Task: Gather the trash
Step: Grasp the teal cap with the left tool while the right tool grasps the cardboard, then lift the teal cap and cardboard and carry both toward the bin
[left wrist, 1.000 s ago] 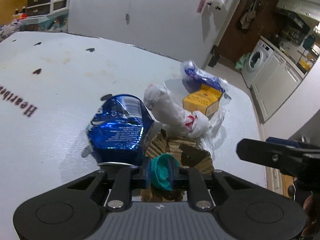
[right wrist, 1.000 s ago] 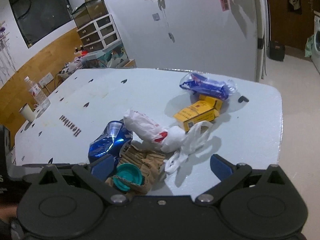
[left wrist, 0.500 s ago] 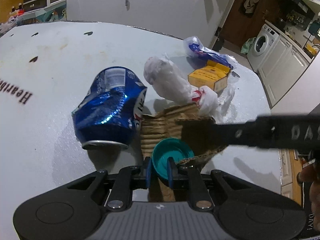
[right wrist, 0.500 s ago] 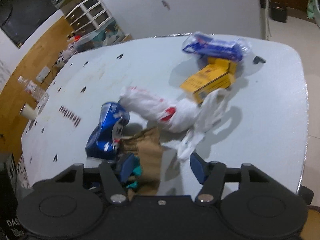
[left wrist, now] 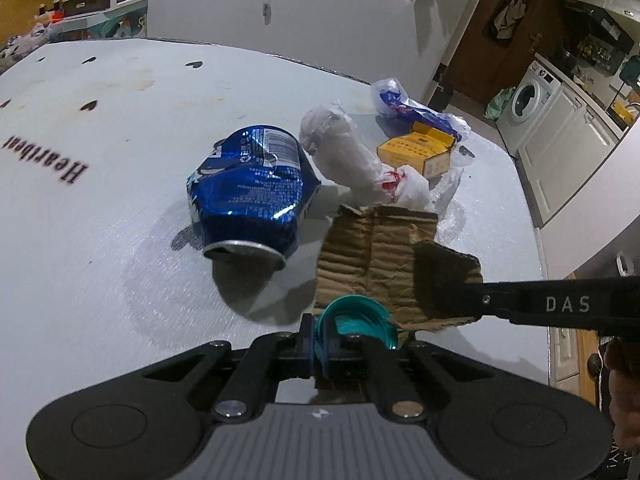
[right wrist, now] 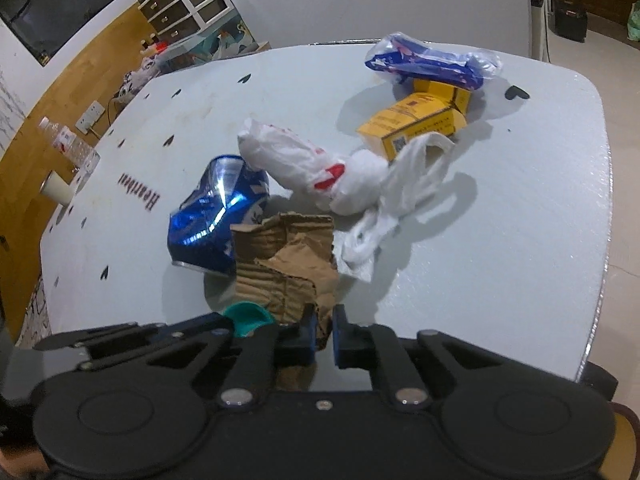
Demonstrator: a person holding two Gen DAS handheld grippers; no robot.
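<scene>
Pinching the rim of a teal plastic lid (left wrist: 352, 320), the left claw (left wrist: 320, 344) is closed on it at the near edge of the pale blue table (left wrist: 100, 280). Right claw (right wrist: 320, 330) is clamped on the near edge of a torn brown corrugated cardboard piece (right wrist: 284, 264). A crushed blue drink can (left wrist: 252, 196) touches the cardboard's left side; a knotted white plastic bag (right wrist: 320, 168) and a yellow carton (right wrist: 416, 124) lie beyond.
</scene>
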